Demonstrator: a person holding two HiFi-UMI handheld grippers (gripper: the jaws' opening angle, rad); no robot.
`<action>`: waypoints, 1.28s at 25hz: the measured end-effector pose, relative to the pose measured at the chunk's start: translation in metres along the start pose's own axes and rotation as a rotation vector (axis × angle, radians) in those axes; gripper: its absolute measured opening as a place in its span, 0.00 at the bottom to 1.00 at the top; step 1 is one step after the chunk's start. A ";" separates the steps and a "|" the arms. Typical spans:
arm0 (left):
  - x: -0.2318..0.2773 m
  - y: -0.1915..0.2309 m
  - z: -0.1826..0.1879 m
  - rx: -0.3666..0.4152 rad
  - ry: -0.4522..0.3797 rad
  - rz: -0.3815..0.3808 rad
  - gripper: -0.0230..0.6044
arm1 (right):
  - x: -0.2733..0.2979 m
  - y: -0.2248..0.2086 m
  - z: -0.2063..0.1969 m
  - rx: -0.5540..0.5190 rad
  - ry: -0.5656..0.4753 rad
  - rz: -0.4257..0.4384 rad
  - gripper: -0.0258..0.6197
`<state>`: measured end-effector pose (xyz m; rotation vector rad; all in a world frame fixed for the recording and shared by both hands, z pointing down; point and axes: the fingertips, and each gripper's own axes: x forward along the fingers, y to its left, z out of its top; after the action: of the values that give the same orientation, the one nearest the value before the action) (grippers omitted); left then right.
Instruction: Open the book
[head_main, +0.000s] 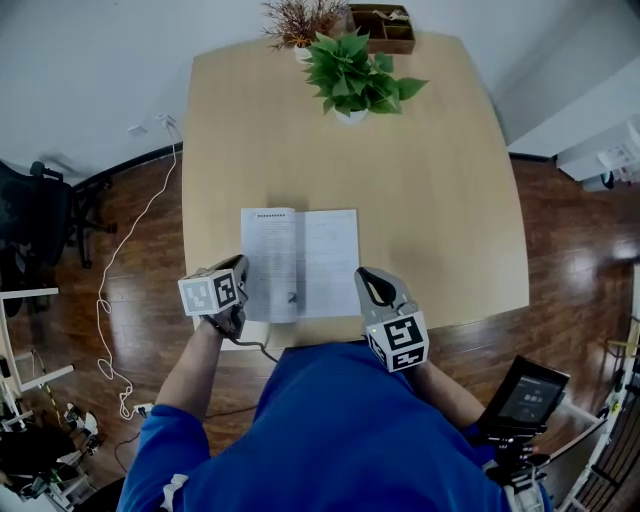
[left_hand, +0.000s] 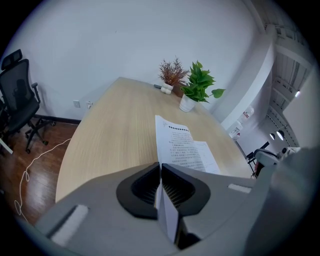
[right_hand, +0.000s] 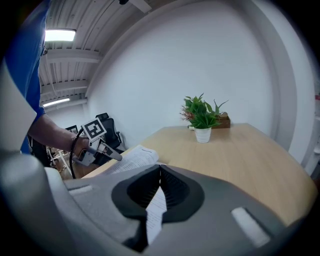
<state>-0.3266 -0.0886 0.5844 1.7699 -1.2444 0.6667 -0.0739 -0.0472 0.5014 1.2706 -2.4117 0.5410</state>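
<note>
The book lies open on the wooden table, near the front edge, showing two white printed pages. My left gripper is at the left page's outer edge. In the left gripper view its jaws are shut on a thin white sheet of the book. My right gripper is at the book's lower right corner. In the right gripper view it is shut on a printed page. That view also shows the open book and the left gripper beyond it.
A green potted plant, a dried plant and a wooden box stand at the table's far edge. A black office chair and a white cable are on the floor at left. A dark screen device is at right.
</note>
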 end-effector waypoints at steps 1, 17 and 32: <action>0.001 0.002 0.000 -0.003 0.000 0.001 0.07 | 0.001 0.000 0.000 -0.001 0.002 -0.001 0.04; 0.001 0.065 -0.020 -0.039 0.032 0.036 0.07 | 0.011 0.031 -0.003 -0.007 0.028 -0.041 0.04; 0.022 0.078 -0.030 0.036 0.103 0.086 0.07 | 0.015 0.030 -0.003 -0.020 0.046 -0.059 0.04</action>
<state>-0.3895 -0.0849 0.6433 1.6974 -1.2504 0.8240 -0.1071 -0.0406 0.5064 1.3022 -2.3290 0.5218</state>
